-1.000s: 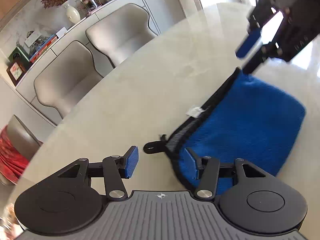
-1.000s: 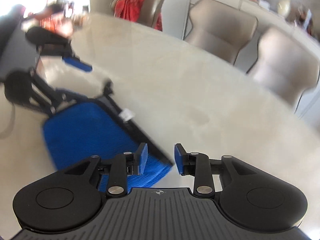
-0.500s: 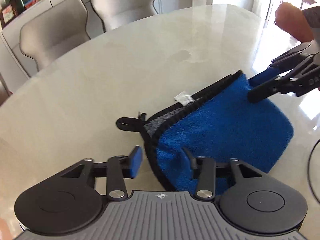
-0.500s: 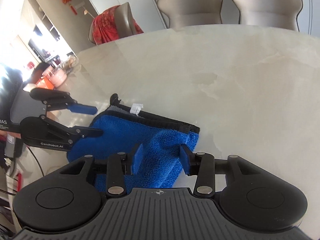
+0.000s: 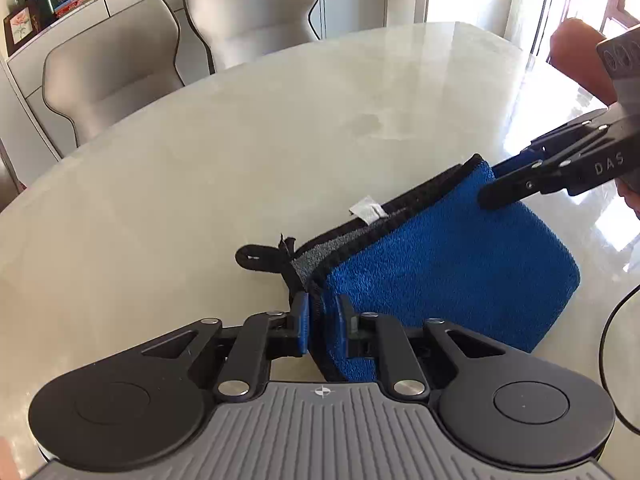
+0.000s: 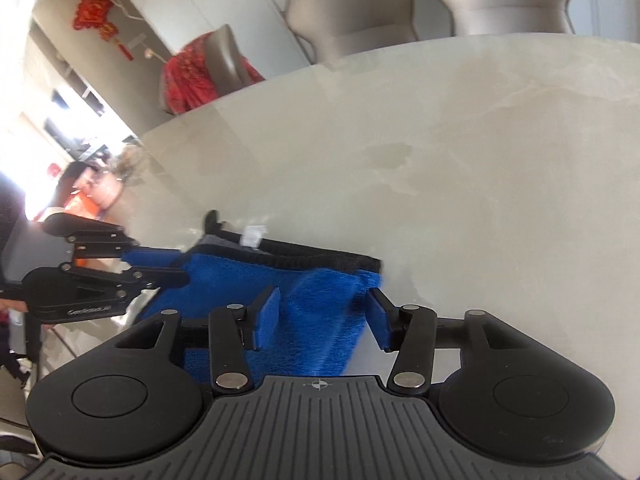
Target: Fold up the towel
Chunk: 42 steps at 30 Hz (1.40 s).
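- Towel (image 5: 460, 264), blue with black edging, is lying folded on the pale marble-look table (image 5: 200, 184), with its black hanging loop (image 5: 256, 258) and a small white label (image 5: 366, 212) sticking out along the bound edge.
- Left gripper (image 5: 322, 320) is pinching the near corner of the towel; its blue pads are pressing the black-trimmed edge from both sides, and the jaws have just been closing down to almost nothing.
- Right gripper (image 6: 322, 314) is sitting over the opposite corner of the towel, with its blue pads standing on either side of a raised fold of cloth. Its jaws have just been closing, yet a gap is showing beside each pad, so they are not clamping the cloth.
- From the left wrist view, the right gripper (image 5: 516, 184) is reaching in from the right, and its dark finger is lying across the towel's far corner.
- Two grey chairs (image 5: 180, 40) are standing behind the table.
- A red cloth (image 6: 192, 76) is hanging over another chair at the table's far side.
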Each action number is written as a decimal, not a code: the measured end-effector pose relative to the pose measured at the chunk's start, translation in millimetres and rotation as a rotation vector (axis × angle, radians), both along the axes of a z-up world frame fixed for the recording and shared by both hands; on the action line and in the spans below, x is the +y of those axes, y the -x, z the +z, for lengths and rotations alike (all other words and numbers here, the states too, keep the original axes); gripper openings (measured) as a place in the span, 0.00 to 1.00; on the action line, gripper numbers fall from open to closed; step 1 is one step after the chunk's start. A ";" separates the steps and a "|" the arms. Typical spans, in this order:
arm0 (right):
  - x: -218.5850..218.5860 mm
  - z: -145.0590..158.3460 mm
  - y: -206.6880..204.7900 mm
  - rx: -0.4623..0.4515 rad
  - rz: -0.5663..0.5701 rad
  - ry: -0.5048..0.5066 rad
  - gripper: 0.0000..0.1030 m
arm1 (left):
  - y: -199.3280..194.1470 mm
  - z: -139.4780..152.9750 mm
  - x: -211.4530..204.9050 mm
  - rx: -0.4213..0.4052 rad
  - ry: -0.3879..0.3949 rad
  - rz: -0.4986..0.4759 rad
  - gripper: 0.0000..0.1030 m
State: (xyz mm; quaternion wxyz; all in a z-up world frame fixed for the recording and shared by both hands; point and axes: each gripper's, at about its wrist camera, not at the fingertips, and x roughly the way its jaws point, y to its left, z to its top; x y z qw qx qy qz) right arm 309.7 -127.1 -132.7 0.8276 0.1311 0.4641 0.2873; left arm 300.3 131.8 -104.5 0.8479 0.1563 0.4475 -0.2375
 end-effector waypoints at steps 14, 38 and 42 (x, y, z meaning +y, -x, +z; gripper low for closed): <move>-3.3 3.4 -2.4 -0.042 0.027 0.038 0.18 | -9.3 1.3 -3.2 0.043 0.037 0.010 0.11; -3.8 -0.5 -0.4 -0.039 0.035 0.036 0.18 | -8.8 13.4 -3.4 0.006 0.022 0.027 0.03; -3.4 -0.6 -0.7 -0.040 0.038 0.037 0.18 | -2.5 18.7 -9.9 -0.031 0.000 0.009 0.03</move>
